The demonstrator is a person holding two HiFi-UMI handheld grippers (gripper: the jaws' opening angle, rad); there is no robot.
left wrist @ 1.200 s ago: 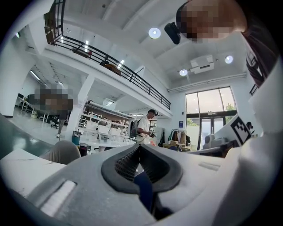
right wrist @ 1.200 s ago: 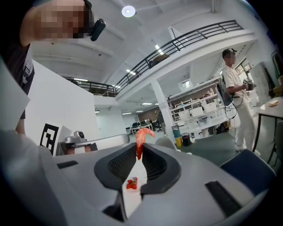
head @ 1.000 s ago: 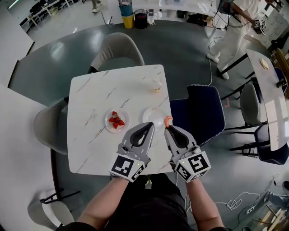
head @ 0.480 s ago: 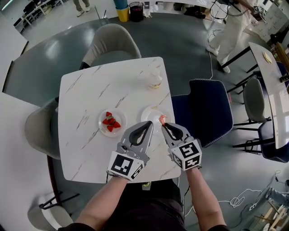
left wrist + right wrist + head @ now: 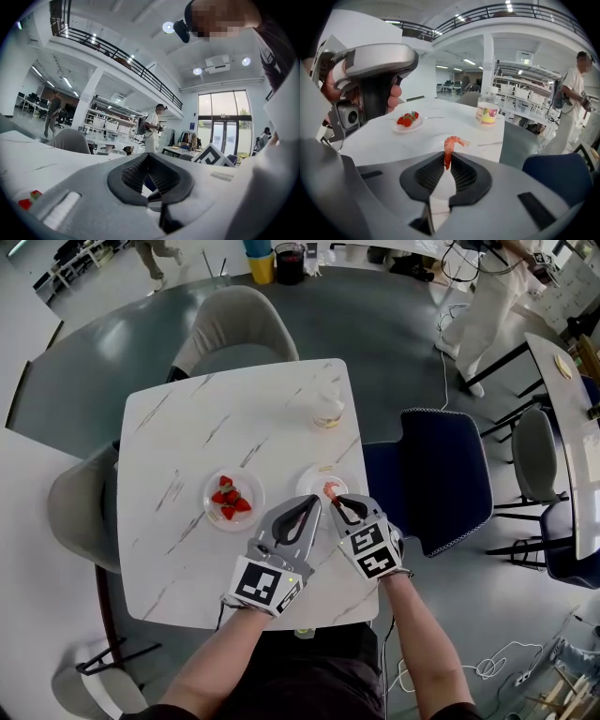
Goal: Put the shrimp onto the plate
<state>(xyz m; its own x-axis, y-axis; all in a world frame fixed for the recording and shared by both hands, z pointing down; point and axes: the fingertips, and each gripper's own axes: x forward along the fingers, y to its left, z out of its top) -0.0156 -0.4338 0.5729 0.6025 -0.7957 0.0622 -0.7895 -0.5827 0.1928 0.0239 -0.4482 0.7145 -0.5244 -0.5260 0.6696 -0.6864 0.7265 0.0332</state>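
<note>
An orange shrimp [image 5: 449, 147] sticks up from the tips of my right gripper [image 5: 447, 161], which is shut on its tail end. In the head view the shrimp [image 5: 330, 489] hangs over the near part of a small empty white plate [image 5: 314, 478] on the marble table [image 5: 187, 437]. My left gripper [image 5: 310, 502] is just left of the right gripper [image 5: 334, 503], over the table's near part, with its jaws shut and nothing between them. In the left gripper view the pads [image 5: 150, 176] meet at the tip.
A second plate with strawberries [image 5: 232, 499] lies left of the empty plate. A small lidded jar [image 5: 327, 411] stands near the table's far right edge. A dark blue chair [image 5: 436, 474] is right of the table, grey chairs [image 5: 230, 329] at the far and left sides. A person [image 5: 487, 296] stands beyond.
My right gripper has carried the shrimp left and forward, from beside the table's right edge to over the empty plate. The left gripper has barely moved.
</note>
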